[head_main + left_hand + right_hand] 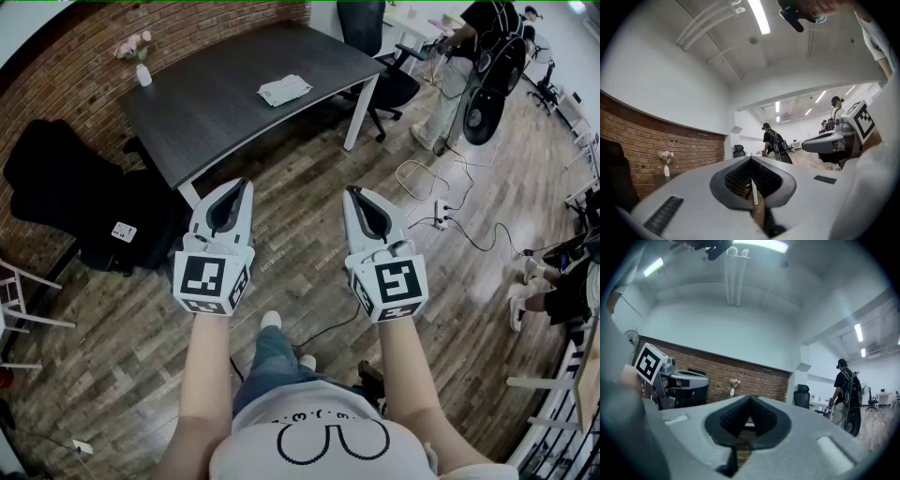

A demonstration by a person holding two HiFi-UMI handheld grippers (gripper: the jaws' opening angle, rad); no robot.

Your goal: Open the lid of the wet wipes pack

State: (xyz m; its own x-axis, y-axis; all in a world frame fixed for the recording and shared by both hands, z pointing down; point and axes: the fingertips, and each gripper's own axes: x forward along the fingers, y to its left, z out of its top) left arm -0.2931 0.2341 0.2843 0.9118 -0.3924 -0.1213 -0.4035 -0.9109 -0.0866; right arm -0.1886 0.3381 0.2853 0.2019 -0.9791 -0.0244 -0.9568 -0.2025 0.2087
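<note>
The wet wipes pack (284,90), white and flat, lies on the dark grey table (216,103) well ahead of both grippers. In the head view my left gripper (240,186) and right gripper (352,192) are held side by side over the wooden floor, short of the table's near edge, both shut with nothing between the jaws. In the left gripper view the left gripper (751,159) points level across the room; the right gripper (834,139) shows at its right. In the right gripper view the right gripper (750,398) is shut too, with the left gripper (679,380) at its left.
A small white vase with pink flowers (140,58) stands on the table's far left corner. A black office chair (375,56) stands behind the table and black seating (66,187) by the brick wall. Cables and a power strip (441,211) lie on the floor at right, where a person (469,56) stands.
</note>
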